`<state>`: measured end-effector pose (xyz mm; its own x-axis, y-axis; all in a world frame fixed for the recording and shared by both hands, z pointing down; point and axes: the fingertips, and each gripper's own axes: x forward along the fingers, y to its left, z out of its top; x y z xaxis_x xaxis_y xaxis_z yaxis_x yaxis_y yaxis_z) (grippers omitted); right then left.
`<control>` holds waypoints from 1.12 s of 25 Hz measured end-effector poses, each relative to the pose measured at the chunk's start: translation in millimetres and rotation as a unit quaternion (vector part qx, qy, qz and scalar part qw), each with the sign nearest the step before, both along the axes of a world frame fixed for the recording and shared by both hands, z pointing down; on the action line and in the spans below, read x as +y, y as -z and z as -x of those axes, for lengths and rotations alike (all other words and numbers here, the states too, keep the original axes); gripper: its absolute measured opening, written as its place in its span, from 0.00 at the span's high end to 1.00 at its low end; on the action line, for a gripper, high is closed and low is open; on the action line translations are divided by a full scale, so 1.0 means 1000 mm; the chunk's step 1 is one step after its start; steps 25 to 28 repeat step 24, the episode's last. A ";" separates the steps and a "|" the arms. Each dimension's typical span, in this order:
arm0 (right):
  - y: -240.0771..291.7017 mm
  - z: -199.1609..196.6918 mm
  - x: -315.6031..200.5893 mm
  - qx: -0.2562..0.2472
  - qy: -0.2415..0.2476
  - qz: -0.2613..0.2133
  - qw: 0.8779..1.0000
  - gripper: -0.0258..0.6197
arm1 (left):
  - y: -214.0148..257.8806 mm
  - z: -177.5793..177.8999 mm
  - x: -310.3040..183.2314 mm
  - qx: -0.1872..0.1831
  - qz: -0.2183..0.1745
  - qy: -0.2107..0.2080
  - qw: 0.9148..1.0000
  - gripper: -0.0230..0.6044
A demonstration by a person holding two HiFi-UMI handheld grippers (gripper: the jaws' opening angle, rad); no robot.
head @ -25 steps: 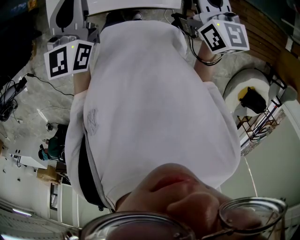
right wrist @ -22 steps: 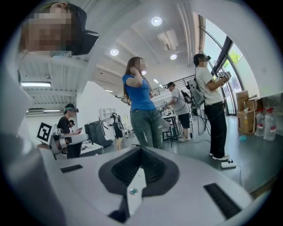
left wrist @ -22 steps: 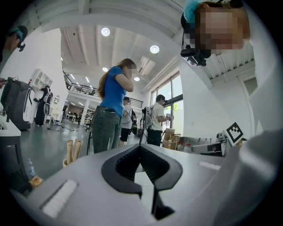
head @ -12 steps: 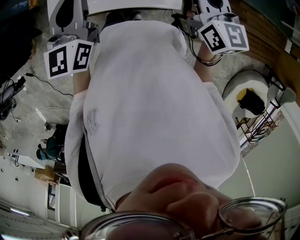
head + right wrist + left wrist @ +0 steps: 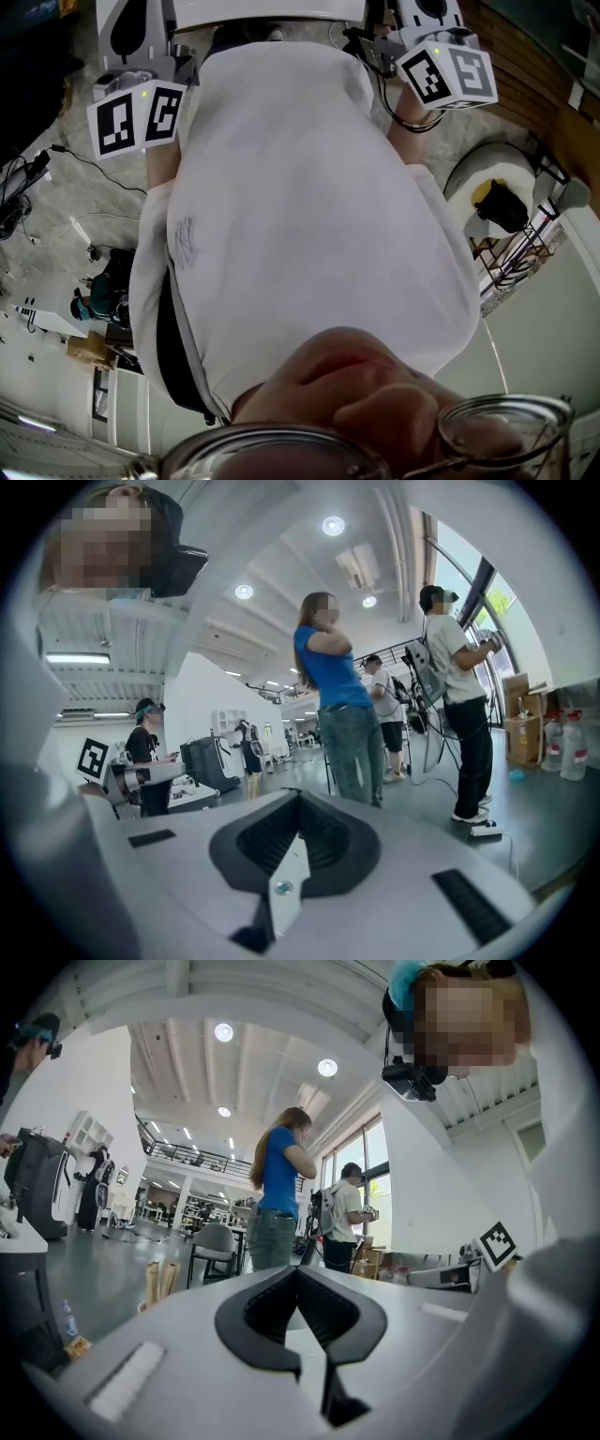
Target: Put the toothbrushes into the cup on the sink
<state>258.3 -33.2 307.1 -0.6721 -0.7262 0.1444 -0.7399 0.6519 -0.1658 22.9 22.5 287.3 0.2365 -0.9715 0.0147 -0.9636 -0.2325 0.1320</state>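
Nothing has moved since the earlier frames; both grippers hang as they did. No toothbrush, cup or sink shows in any view, so I cannot tell where they lie.

The left gripper (image 5: pixel 298 1277) has its fingers clenched on nothing. The right gripper (image 5: pixel 298 803) is the same, fingers clenched and empty. Both point level into a hall, held before the person's shirt (image 5: pixel 300 206). In the head view the left cube (image 5: pixel 138 116) sits at ten o'clock and the right cube (image 5: pixel 448 73) at one o'clock.

This fits brushes waiting somewhere unseen, or brushes already in the cup. I judge that these views settle neither the step nor the next move.

Count: two grippers, two cubes, no toothbrushes or cups seen. There are at least three bystanders, among them one in blue (image 5: pixel 328 663) at twelve o'clock.
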 end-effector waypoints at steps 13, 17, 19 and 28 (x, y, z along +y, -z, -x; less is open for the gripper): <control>0.000 -0.003 0.000 -0.003 -0.007 0.002 1.000 0.95 | 0.000 -0.002 -0.002 -0.001 0.003 -0.006 1.000 0.95; 0.001 -0.005 0.001 -0.008 -0.010 0.004 1.000 0.95 | 0.001 -0.004 -0.003 -0.002 0.003 -0.008 1.000 0.95; 0.000 -0.007 0.001 -0.012 -0.010 0.005 1.000 0.95 | 0.001 -0.006 -0.003 -0.002 0.004 -0.010 1.000 0.95; -0.004 -0.011 -0.002 -0.011 -0.013 0.007 1.000 0.95 | -0.002 -0.008 -0.006 -0.002 0.005 -0.011 1.000 0.95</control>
